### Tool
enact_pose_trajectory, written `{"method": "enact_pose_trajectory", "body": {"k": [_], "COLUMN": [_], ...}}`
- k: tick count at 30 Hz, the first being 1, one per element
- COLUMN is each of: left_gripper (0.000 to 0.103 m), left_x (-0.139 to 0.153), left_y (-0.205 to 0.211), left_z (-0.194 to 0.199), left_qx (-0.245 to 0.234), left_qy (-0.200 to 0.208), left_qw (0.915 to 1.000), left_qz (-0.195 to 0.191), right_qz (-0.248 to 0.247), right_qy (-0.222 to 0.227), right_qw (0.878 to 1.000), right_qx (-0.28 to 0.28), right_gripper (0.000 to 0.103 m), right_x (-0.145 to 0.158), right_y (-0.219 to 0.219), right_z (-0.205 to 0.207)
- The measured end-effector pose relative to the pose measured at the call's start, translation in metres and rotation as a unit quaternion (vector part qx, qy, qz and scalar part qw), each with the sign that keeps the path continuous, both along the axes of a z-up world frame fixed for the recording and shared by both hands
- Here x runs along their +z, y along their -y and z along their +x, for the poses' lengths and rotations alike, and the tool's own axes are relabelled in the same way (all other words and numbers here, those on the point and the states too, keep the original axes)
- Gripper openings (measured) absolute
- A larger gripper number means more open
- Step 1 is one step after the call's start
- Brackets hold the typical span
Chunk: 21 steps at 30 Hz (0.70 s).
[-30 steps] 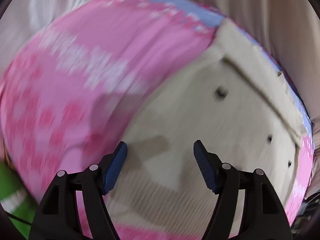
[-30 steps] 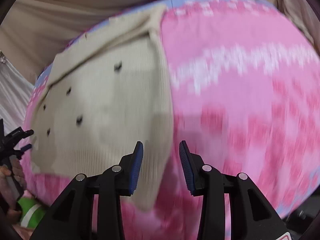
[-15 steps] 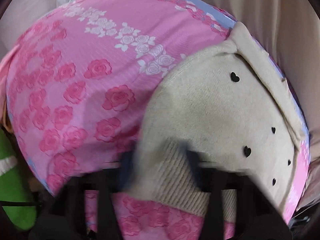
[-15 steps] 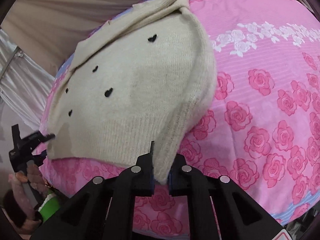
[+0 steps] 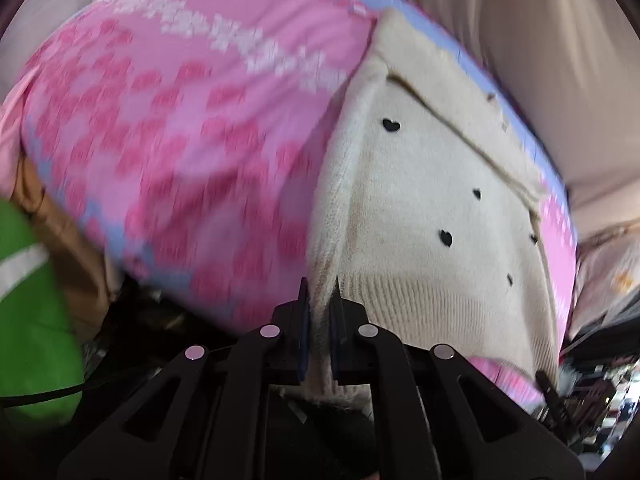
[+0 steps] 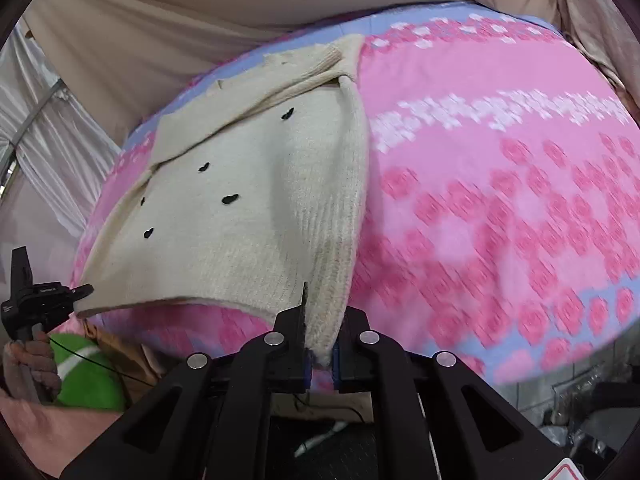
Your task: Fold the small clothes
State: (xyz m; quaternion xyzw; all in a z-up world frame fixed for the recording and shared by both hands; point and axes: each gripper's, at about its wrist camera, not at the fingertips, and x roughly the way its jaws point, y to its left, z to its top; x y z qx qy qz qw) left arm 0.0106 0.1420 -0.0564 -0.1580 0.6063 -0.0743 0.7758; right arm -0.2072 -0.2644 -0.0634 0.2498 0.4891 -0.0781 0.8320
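Observation:
A small cream knit sweater [image 5: 432,208] with black heart spots lies on a pink rose-print sheet [image 5: 180,128]. It also shows in the right wrist view [image 6: 240,200]. My left gripper [image 5: 319,316] is shut on one corner of the sweater's ribbed hem and holds it lifted off the sheet. My right gripper [image 6: 320,332] is shut on the other hem corner, also lifted. In the right wrist view the left gripper [image 6: 52,292] shows at the far left, at the hem's other end. A sleeve lies folded across the sweater's top.
Beige cloth [image 6: 160,40] hangs behind the sheet [image 6: 500,200]. A green object [image 5: 28,300] lies low at the left, also seen in the right wrist view [image 6: 86,376]. Dark clutter [image 5: 592,380] lies beyond the bed's edge at the lower right.
Both grippers went from open over the sweater to shut on its hem corners. They have since lifted the hem and drawn it back toward the bed's near edge.

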Motion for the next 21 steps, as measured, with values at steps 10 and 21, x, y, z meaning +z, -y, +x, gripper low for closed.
{"method": "enact_pose_trajectory", "body": {"k": [10, 21], "left_gripper": [0.006, 0.007], "left_x": [0.011, 0.101], "left_y": [-0.019, 0.029], "left_z": [-0.061, 0.044], "left_qx": [0.017, 0.009], "left_qy": [-0.024, 0.158], "left_qw": [0.9994, 0.9867], "left_qz": [0.018, -0.038], "right_qz": [0.029, -0.008], "right_qy": [-0.068, 0.130], "right_qw": [0.996, 0.991], "right_qx": [0.041, -0.029], "right_gripper": [0.006, 0.006], "right_x": [-0.019, 0.073], "right_y": [-0.017, 0.051], "right_z": [-0.051, 0.075]}}
